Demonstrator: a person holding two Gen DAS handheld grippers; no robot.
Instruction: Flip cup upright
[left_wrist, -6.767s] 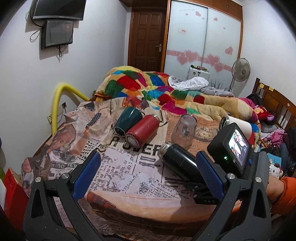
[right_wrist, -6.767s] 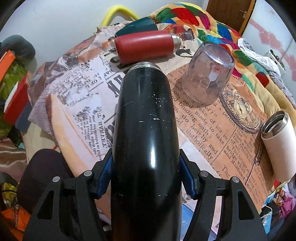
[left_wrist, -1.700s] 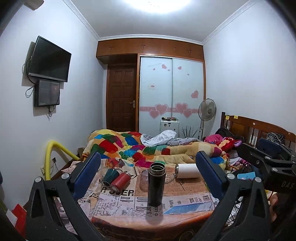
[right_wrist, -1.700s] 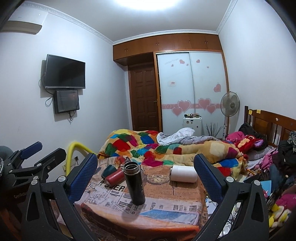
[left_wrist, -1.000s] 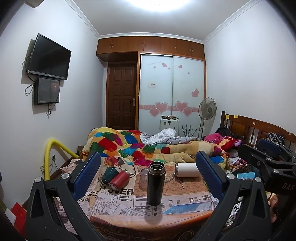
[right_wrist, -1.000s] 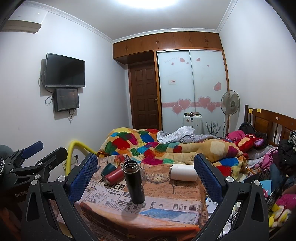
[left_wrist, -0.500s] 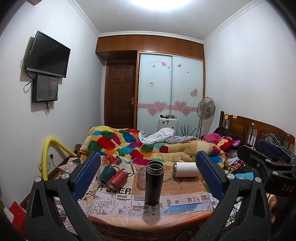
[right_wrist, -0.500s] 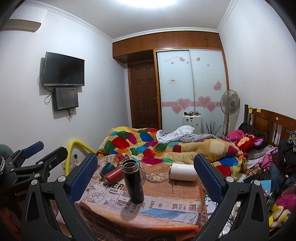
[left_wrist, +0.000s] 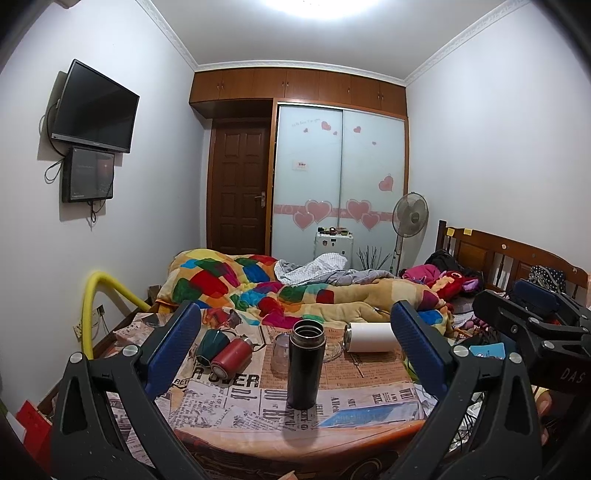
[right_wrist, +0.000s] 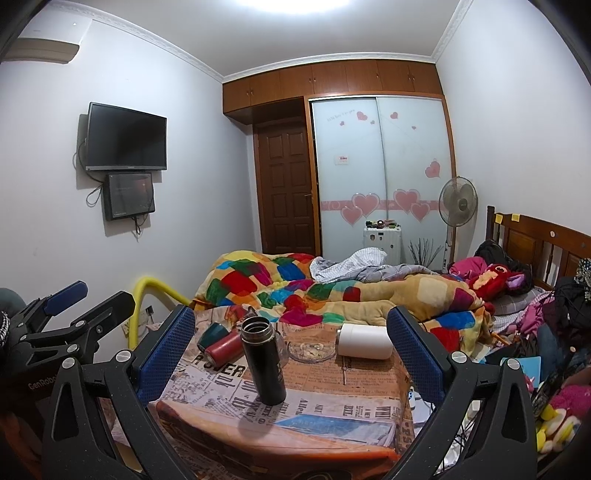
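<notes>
A black flask (left_wrist: 306, 363) stands upright, mouth open, near the front of a newspaper-print table (left_wrist: 229, 406); it also shows in the right wrist view (right_wrist: 263, 359). Behind it a red flask (left_wrist: 231, 355), a dark green cup (left_wrist: 211, 343) and a white flask (left_wrist: 369, 336) lie on their sides. A clear glass (left_wrist: 280, 349) stands mouth down. My left gripper (left_wrist: 295, 347) and my right gripper (right_wrist: 290, 347) are open, empty, and held back from the table.
A glass dish (right_wrist: 312, 350) sits mid-table. A bed with a colourful quilt (left_wrist: 258, 288) lies behind the table. A yellow pipe (left_wrist: 92, 306) arcs at the left wall. Clutter and a wooden headboard (left_wrist: 509, 258) stand at the right.
6.8 s ago my right gripper held the black flask lying tilted; now it stands upright and free. Both grippers have drawn back, and over the last second the views shift only slightly.
</notes>
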